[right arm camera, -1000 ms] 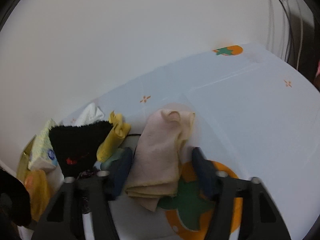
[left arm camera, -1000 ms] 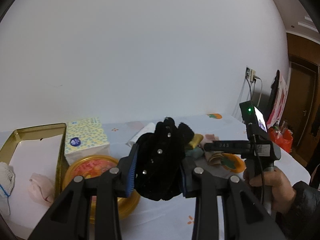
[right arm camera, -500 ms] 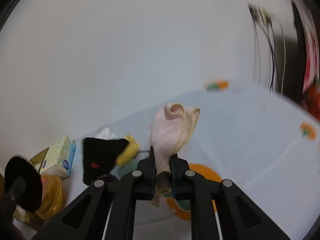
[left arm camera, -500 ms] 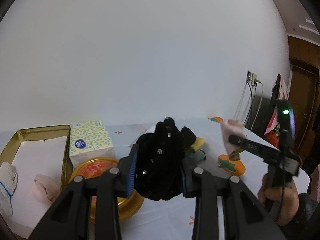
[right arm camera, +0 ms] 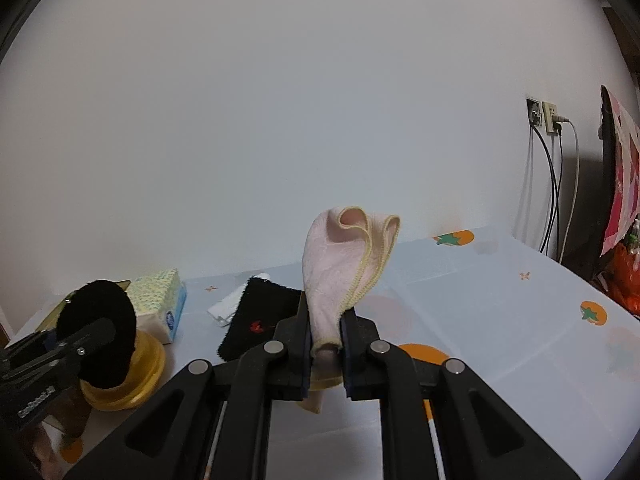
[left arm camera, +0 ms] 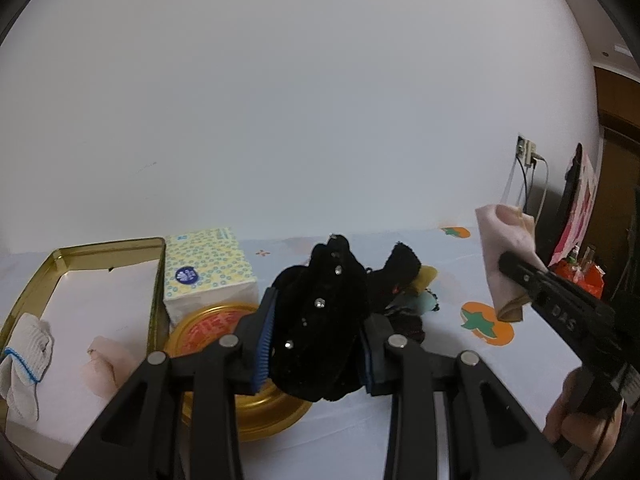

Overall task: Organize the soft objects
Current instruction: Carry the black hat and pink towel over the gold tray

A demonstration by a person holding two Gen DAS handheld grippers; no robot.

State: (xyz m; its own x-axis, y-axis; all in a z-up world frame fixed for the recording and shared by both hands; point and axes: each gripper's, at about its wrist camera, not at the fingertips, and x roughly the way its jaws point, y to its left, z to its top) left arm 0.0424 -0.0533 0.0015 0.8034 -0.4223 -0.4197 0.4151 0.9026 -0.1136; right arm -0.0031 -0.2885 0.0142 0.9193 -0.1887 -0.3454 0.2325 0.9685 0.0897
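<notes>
The worktop (right arm camera: 500, 312), covered in a pale cloth with orange fruit prints, carries a gold tray (left arm camera: 156, 280), a tissue box (left arm camera: 208, 268) and a round gold tin (left arm camera: 208, 328). The left tongs (left arm camera: 316, 344) grip a black studded cloth (left arm camera: 320, 320) above the tin. The right tongs (right arm camera: 325, 342) pinch a pink washcloth (right arm camera: 340, 264), held clear of the worktop.

tissue box (left arm camera: 208, 268) behind round tin (left arm camera: 224, 364), open tray (left arm camera: 156, 280) left, cloth pile (left arm camera: 404, 296) right
</notes>
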